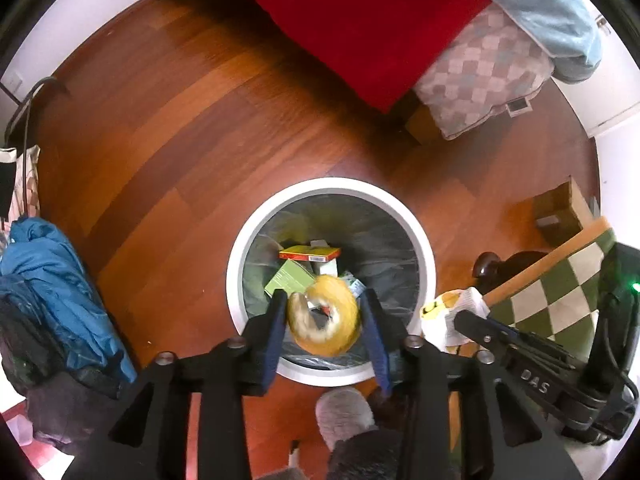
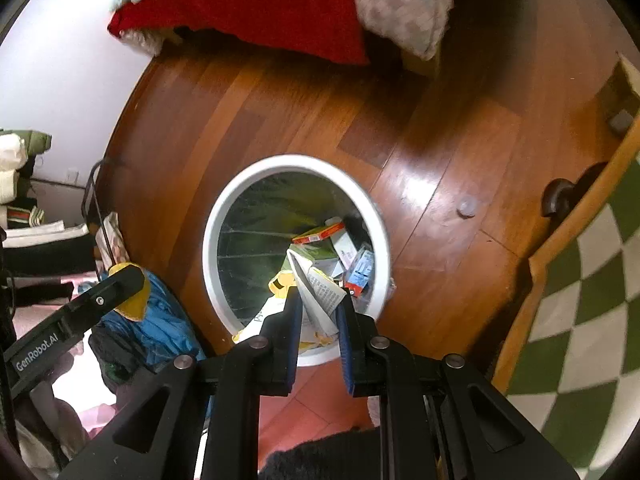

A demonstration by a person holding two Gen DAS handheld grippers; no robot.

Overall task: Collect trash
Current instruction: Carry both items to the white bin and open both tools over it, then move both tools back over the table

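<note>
A round white trash bin [image 1: 240, 248] with a dark liner stands on the wooden floor and holds several boxes, among them a red one [image 1: 309, 254] and a green one [image 1: 289, 278]. My left gripper [image 1: 324, 312] is over the bin with its fingers apart. A blurred yellow ring-shaped piece [image 1: 344, 312] lies between them, touching the left finger only. My right gripper [image 2: 319, 312] is above the bin [image 2: 224, 216] and shut on a folded printed white paper [image 2: 318, 292], with a yellow and white wrapper [image 2: 264, 316] below it.
A bed with a red cover [image 1: 360, 20] and checked quilt [image 1: 480, 72] lies beyond. Blue clothing [image 1: 52, 280] is piled at the left. A green checked mat with a wooden edge [image 2: 580, 280] is at the right, a cardboard box [image 1: 560, 212] behind it.
</note>
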